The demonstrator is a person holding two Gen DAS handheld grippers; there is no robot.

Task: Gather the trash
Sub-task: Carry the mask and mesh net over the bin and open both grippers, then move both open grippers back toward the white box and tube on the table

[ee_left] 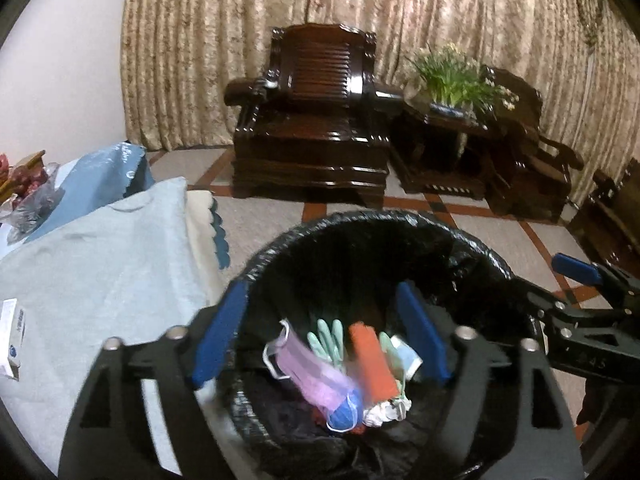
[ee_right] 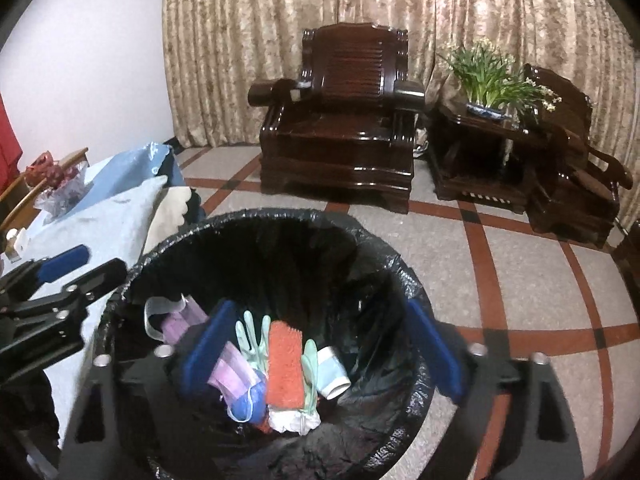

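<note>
A bin with a black liner (ee_left: 400, 220) (ee_right: 280, 216) stands on the floor beside the table. Inside it lie a pink face mask (ee_left: 308, 372) (ee_right: 234, 376), pale green gloves (ee_left: 330, 340) (ee_right: 252, 340), an orange brush-like piece (ee_left: 372, 360) (ee_right: 284, 364), a light blue paper cup (ee_right: 332, 372) and crumpled white paper (ee_left: 384, 412). My left gripper (ee_left: 320, 292) (ee_right: 105, 259) hangs open over the bin's left side. My right gripper (ee_right: 320, 304) (ee_left: 560, 284) hangs open over the bin's right side. Neither gripper's pads touch anything.
A table under a light blue cloth (ee_left: 112, 264) (ee_right: 116, 216) stands left of the bin, with a white box (ee_left: 12, 336) and a plastic bag (ee_left: 32, 196) on it. Beyond the tiled floor stand a dark wooden armchair (ee_left: 316, 120) and a side table with a plant (ee_left: 452, 80).
</note>
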